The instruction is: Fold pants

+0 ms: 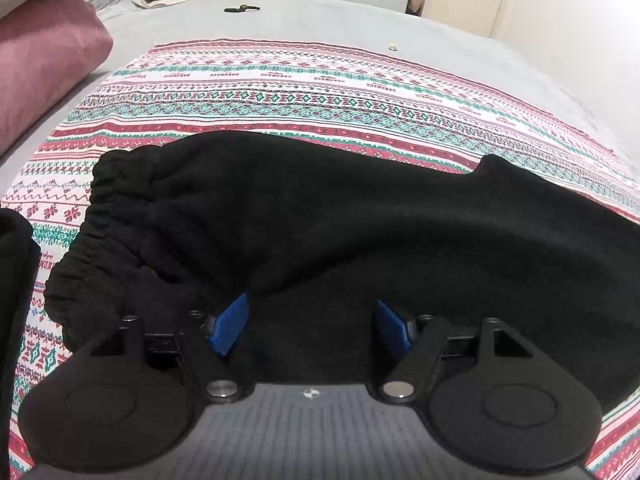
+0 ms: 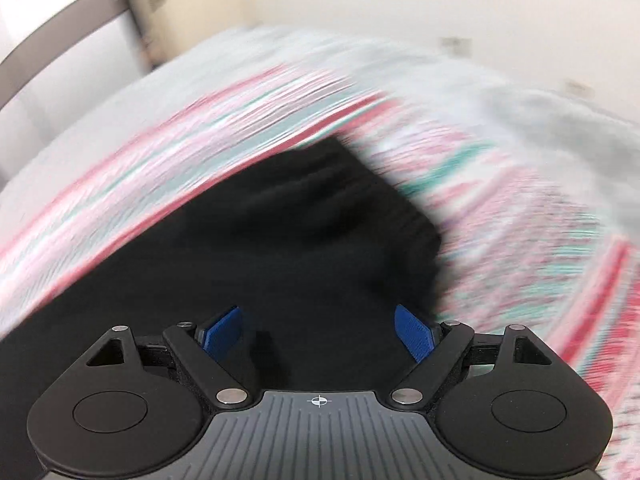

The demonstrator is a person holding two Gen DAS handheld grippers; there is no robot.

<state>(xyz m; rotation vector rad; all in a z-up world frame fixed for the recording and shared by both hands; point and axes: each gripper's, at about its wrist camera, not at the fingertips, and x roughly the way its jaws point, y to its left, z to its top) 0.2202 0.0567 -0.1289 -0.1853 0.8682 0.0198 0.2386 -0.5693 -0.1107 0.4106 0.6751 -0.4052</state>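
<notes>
Pants (image 1: pixel 320 216) lying flat on patterned cloth (image 1: pixel 320 92); I'm hovering left gripper (image 1: pixel 312 328) and right gripper (image 2: pixel 320 332), both spread wide, positioning for the fold.

One pair of black pants (image 1: pixel 320 216). One patterned cloth (image 1: pixel 320 92) under them. Two pink pillows (image 1: pixel 44 68), upper left of my left view. My two grippers (image 1: pixel 312 326) (image 2: pixel 318 334), four blue pads (image 1: pixel 230 328).
</notes>
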